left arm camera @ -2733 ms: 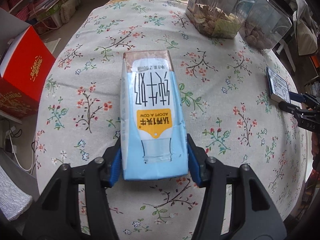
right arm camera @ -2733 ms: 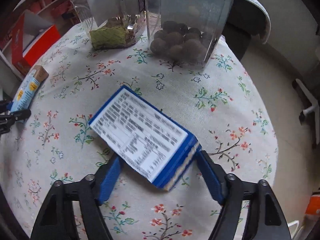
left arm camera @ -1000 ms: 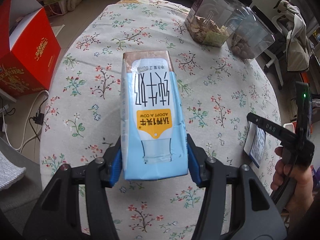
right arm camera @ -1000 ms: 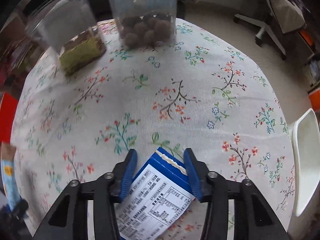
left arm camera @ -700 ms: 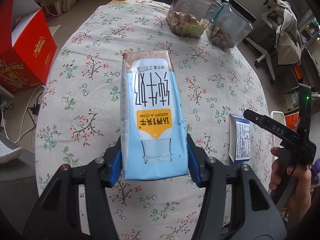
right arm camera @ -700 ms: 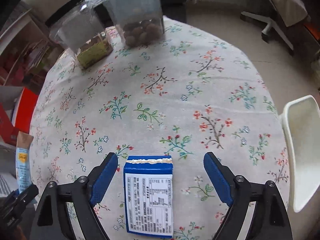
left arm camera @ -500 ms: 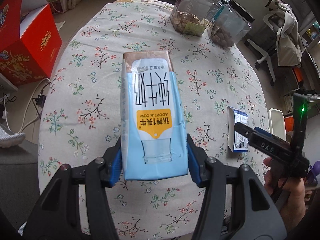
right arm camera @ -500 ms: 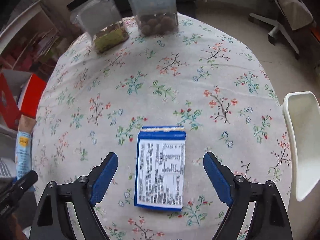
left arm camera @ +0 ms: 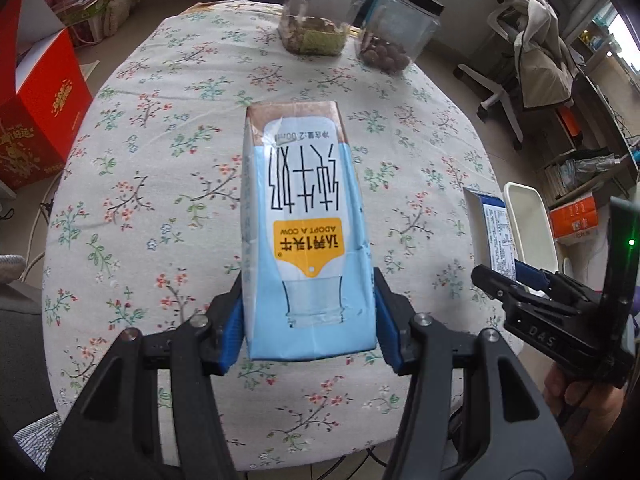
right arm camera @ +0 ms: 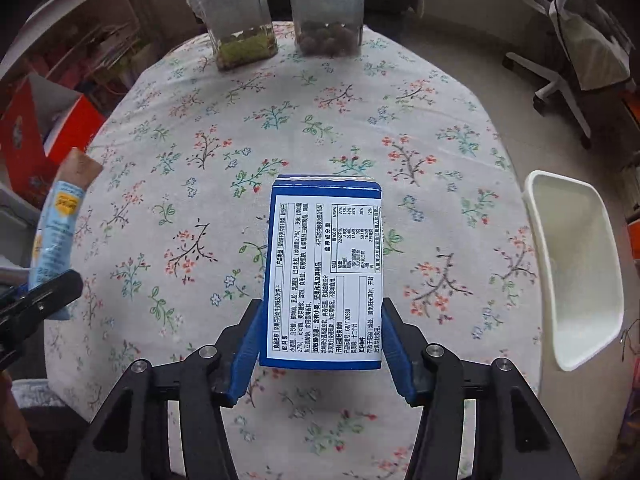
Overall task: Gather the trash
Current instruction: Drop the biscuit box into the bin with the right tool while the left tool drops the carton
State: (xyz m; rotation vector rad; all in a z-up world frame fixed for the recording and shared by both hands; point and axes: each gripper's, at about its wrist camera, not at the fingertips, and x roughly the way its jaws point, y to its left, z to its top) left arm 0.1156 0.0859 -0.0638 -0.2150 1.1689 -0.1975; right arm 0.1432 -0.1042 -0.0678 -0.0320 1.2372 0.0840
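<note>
My left gripper (left arm camera: 308, 320) is shut on a light blue milk carton (left arm camera: 304, 232) with a yellow label and holds it above the flowered tablecloth (left arm camera: 160, 160). My right gripper (right arm camera: 322, 336) is shut on a blue snack box (right arm camera: 324, 268) with a white nutrition label, also raised above the table. The right gripper and its box (left arm camera: 492, 236) show at the right edge of the left wrist view. The milk carton (right arm camera: 60, 224) shows at the left edge of the right wrist view.
Two clear lidded jars (left arm camera: 324, 12) (left arm camera: 396, 28) stand at the table's far edge. A white bin (right arm camera: 576, 264) stands on the floor right of the table. A red box (left arm camera: 36, 112) is on the left, an office chair (left arm camera: 532, 48) at the far right.
Both grippers have risen well above the table with their items. The blue box shifted loose between wide jaws, and now the right jaws are shut on it again.
</note>
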